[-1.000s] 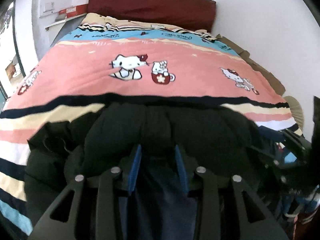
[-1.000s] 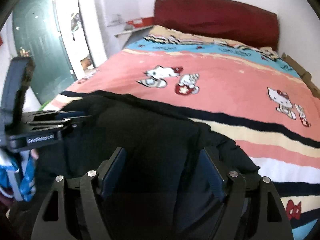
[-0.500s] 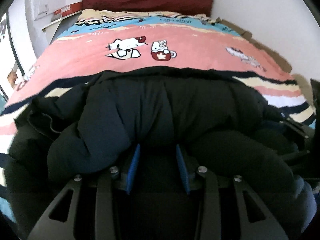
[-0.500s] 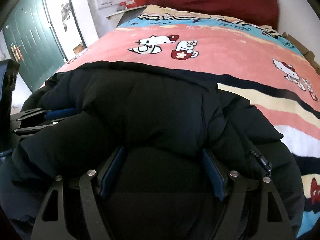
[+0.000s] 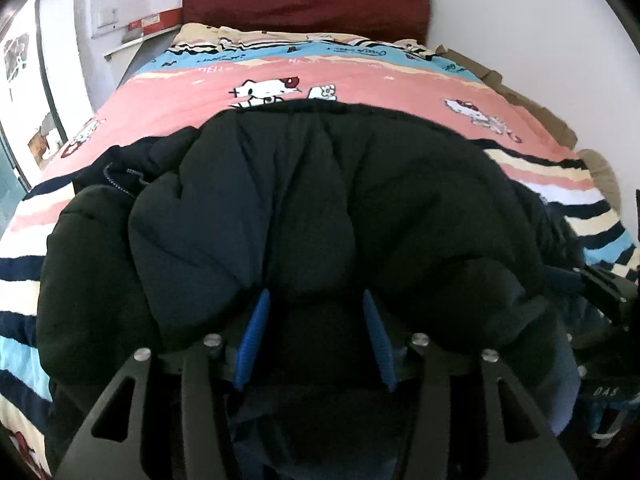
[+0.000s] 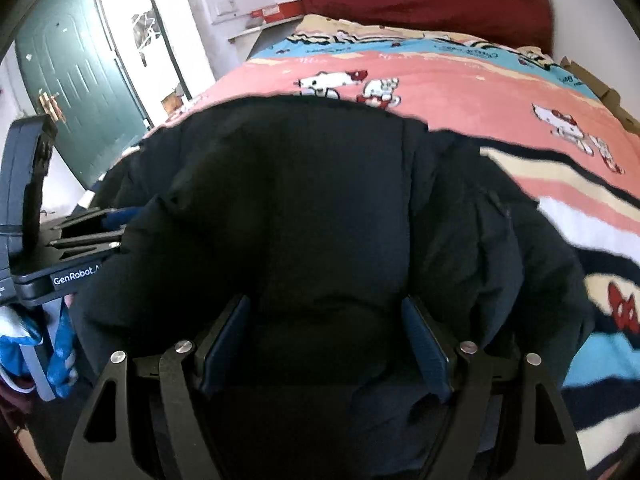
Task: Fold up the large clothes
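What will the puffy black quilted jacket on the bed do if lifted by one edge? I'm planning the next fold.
The puffy black quilted jacket will probably sag and drape: it already slumps in soft bulges over the striped cartoon-print bedspread. Its padded bulk suggests it is light for its size, yet springy, so folds may puff open. The smooth-looking shell might slip between the left gripper's pads.

The bed (image 5: pixel 120 128) carries a striped cover (image 5: pixel 360 80): a wide pink band printed with cartoon cats, a blue band toward the dark red headboard (image 5: pixel 304 0), and cream, white and navy stripes toward the near edge; a black padded jacket (image 5: pixel 320 200) lies bunched directly on the cover at the near end, overlapping the pink band and the stripes; a brown item (image 5: pixel 532 108) runs along the bed's wall side.
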